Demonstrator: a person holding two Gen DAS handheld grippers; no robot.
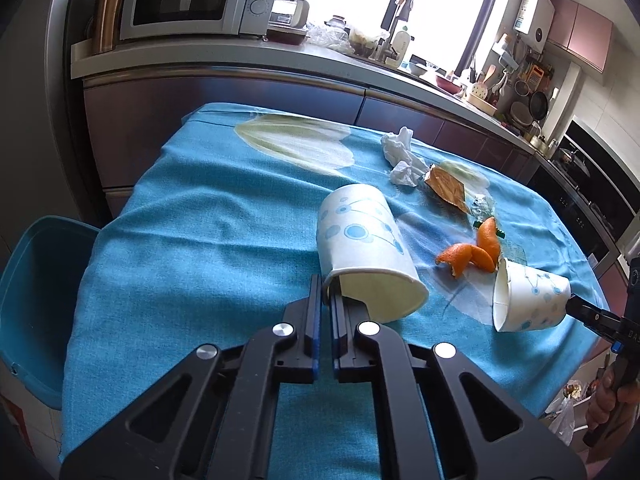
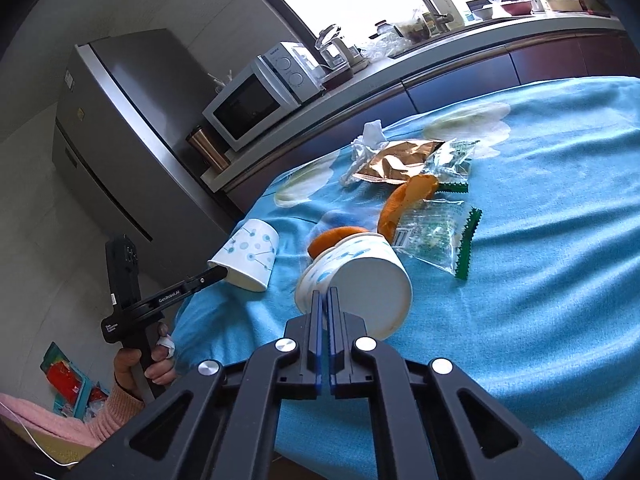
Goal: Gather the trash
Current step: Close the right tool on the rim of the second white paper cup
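Gripping one paper cup each by the rim, the left hand-held gripper (image 1: 325, 300) and right hand-held gripper (image 2: 325, 300) are both clamped: left cup (image 1: 366, 240), right cup (image 2: 360, 276). Tissue (image 1: 402, 156), wrappers (image 2: 400, 160) and orange peel (image 1: 474, 254) remain near the surface's far edge, and the blue bin (image 1: 36, 300) beside the left edge looks empty as far as visible; judged early stage.

Matt woven tablecloth (image 1: 192, 240), smooth paper cups (image 1: 360, 236), glossy foil wrapper (image 2: 394, 162).

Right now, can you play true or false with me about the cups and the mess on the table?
1. Each gripper pinches a paper cup by its rim. True: the left gripper holds the left cup, the right gripper holds the right cup.
2. Both cups stand upright. False: both are tipped on their sides.
3. Orange peel lies on the blue tablecloth. True.
4. The crumpled tissue is inside a cup. False: it lies on the cloth.
5. The blue bin sits on the table. False: it is beside it, lower down.
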